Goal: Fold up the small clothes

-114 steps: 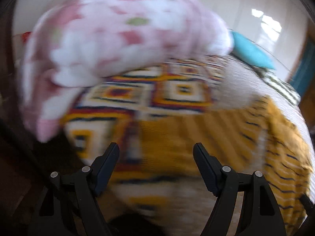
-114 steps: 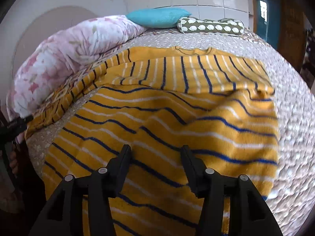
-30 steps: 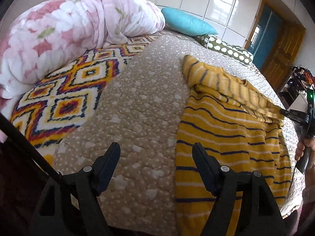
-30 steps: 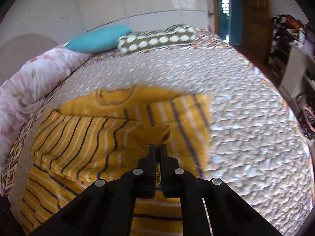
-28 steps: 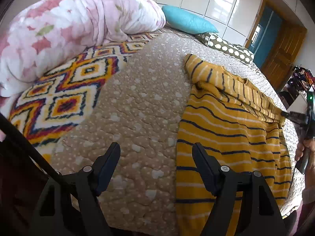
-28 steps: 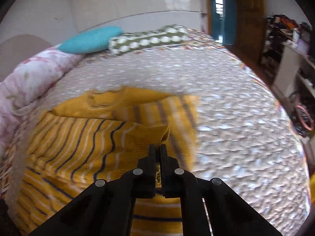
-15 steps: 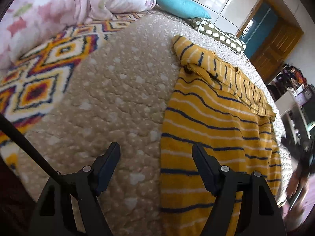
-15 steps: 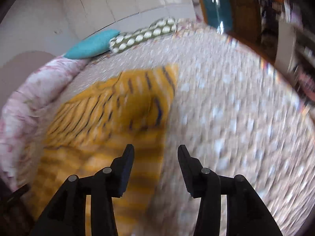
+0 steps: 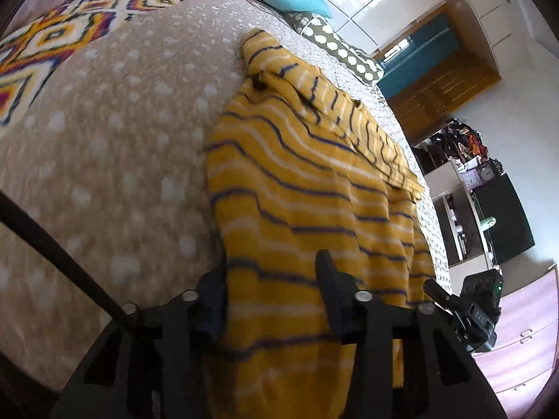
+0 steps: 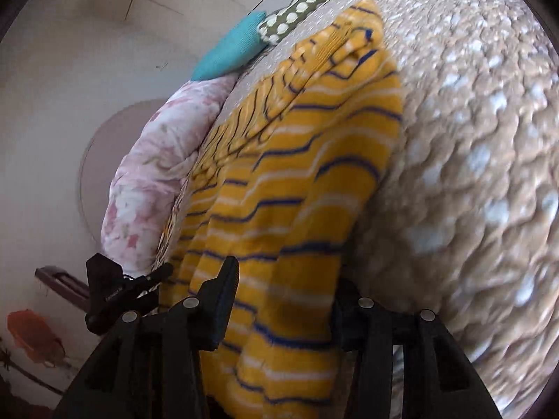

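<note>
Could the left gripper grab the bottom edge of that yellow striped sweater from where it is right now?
Probably yes. The left gripper is open with the yellow striped sweater's near hem lying between its fingers, and nothing covers the cloth there.

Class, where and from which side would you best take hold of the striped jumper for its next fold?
Probably the bottom hem of the striped jumper, one corner per tongs, from the foot of the bed. That edge hangs nearest, and the left tongs and right tongs already straddle it, open.
</note>
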Demonstrator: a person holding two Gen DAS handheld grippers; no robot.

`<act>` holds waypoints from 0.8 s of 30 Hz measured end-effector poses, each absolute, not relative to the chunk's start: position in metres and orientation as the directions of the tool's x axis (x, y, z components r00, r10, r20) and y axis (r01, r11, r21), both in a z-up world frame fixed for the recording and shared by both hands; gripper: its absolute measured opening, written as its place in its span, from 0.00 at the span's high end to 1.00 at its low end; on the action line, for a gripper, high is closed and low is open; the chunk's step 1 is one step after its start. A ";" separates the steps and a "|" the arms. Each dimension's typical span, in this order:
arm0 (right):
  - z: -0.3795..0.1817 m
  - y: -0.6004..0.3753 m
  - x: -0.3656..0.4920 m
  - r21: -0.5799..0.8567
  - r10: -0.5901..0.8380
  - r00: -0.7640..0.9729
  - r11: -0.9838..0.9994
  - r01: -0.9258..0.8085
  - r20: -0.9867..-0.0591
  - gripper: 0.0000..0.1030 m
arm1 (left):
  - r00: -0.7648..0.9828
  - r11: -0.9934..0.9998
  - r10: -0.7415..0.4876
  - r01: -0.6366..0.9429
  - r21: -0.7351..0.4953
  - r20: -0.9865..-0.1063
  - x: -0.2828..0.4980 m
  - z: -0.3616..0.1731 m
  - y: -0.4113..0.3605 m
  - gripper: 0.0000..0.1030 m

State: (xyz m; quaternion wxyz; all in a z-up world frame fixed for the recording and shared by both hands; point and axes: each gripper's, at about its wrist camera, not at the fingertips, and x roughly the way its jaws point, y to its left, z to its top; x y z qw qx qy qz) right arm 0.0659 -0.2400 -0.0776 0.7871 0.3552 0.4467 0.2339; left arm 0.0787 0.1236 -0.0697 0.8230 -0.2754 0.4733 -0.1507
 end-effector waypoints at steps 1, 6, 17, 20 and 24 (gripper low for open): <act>-0.079 -0.239 0.062 0.778 0.698 0.484 0.626 -0.053 -0.528 0.51 | 0.508 0.796 -0.515 -0.015 -0.605 -0.690 0.072 -0.070 0.125 0.61; -0.087 -0.228 0.039 0.817 0.753 0.448 0.571 -0.080 -0.482 0.51 | 0.500 0.737 -0.569 -0.041 -0.674 -0.653 0.049 -0.069 0.128 0.61; -0.108 -0.206 0.014 0.875 0.835 0.356 0.476 -0.086 -0.419 0.51 | 0.480 0.782 -0.547 0.001 -0.623 -0.686 0.017 -0.072 0.109 0.61; -0.107 -0.204 0.012 0.879 0.842 0.344 0.468 -0.086 -0.415 0.52 | 0.488 0.788 -0.535 -0.006 -0.615 -0.690 0.018 -0.073 0.106 0.61; -0.110 -0.201 0.011 0.874 0.835 0.339 0.482 -0.068 -0.434 0.59 | 0.486 0.767 -0.537 -0.059 -0.639 -0.689 0.024 -0.076 0.111 0.68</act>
